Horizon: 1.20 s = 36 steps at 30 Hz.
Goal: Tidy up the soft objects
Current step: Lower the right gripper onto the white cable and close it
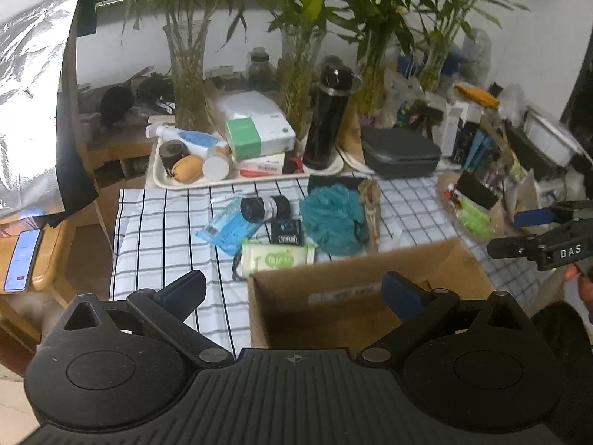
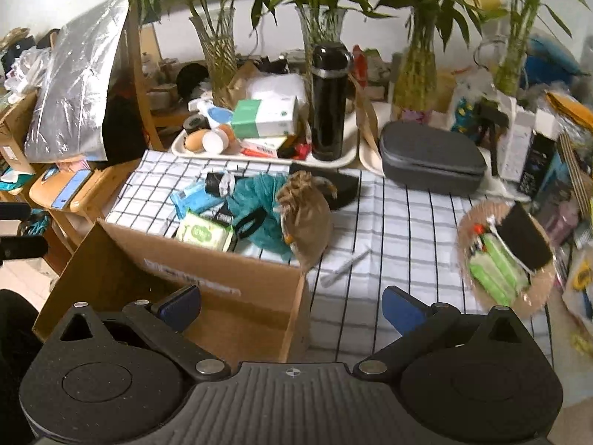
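Note:
An open cardboard box point(image 1: 370, 296) stands at the near edge of the checked cloth; its inside shows nothing. Behind it lie a teal bath pouf point(image 1: 330, 218), a green wet-wipes pack point(image 1: 276, 257), a blue packet point(image 1: 229, 226), a black and white sock roll point(image 1: 265, 207) and a brown drawstring pouch point(image 2: 307, 222) that leans against the pouf point(image 2: 259, 200). My left gripper point(image 1: 294, 289) is open over the box's left wall, holding nothing. My right gripper point(image 2: 291, 306) is open over the box's right corner point(image 2: 296, 296), also holding nothing. It shows at the right edge of the left wrist view point(image 1: 519, 231).
At the back, a white tray point(image 2: 348, 159) carries a black flask point(image 2: 328, 100), boxes and bottles; glass vases with bamboo stand behind. A grey zip case point(image 2: 430, 159) and a woven basket point(image 2: 537, 296) sit on the right. A pen point(image 2: 344, 267) lies on the cloth. A phone point(image 1: 20, 259) rests on a wooden stool at the left.

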Each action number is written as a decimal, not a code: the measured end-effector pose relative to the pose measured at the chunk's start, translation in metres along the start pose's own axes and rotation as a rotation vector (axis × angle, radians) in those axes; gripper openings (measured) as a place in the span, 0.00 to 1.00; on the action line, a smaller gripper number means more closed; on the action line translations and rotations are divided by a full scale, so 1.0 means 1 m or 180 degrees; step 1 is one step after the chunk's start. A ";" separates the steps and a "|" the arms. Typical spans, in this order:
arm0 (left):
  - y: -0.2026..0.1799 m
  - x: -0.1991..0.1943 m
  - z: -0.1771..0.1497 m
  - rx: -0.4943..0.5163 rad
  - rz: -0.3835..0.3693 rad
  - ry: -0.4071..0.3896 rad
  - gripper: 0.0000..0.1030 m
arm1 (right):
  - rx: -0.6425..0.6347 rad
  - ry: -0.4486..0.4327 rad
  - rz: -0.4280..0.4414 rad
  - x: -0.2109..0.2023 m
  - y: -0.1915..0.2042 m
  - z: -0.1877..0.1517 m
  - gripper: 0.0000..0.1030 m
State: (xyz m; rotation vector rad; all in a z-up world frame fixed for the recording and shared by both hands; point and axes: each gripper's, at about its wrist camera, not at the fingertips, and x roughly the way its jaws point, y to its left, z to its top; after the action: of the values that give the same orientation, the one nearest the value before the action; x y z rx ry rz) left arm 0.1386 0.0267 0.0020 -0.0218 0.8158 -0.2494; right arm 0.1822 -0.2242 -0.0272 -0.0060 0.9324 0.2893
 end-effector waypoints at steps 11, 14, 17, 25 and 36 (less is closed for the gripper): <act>0.044 0.037 0.017 -0.0066 -0.0249 -0.0132 1.00 | 0.0189 -0.0123 0.0184 0.034 -0.040 0.031 1.00; 0.056 0.047 0.019 -0.0168 -0.0310 -0.0171 1.00 | 0.0275 -0.0152 0.0234 0.051 -0.052 0.036 1.00; 0.065 0.058 0.023 -0.0256 -0.0421 -0.0205 1.00 | 0.0402 -0.0141 0.0272 0.068 -0.061 0.038 1.00; 0.076 0.091 0.022 -0.0252 -0.0405 -0.0267 1.00 | 0.0756 0.0032 0.0416 0.126 -0.083 0.033 1.00; 0.111 0.121 0.007 -0.0585 -0.0304 -0.0305 1.00 | 0.1329 0.0451 0.0443 0.196 -0.118 0.002 0.87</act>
State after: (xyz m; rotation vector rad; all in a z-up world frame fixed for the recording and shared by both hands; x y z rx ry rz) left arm 0.2462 0.1061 -0.0928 -0.2442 0.7410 -0.2609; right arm 0.3230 -0.2898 -0.1953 0.4284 1.1225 0.2202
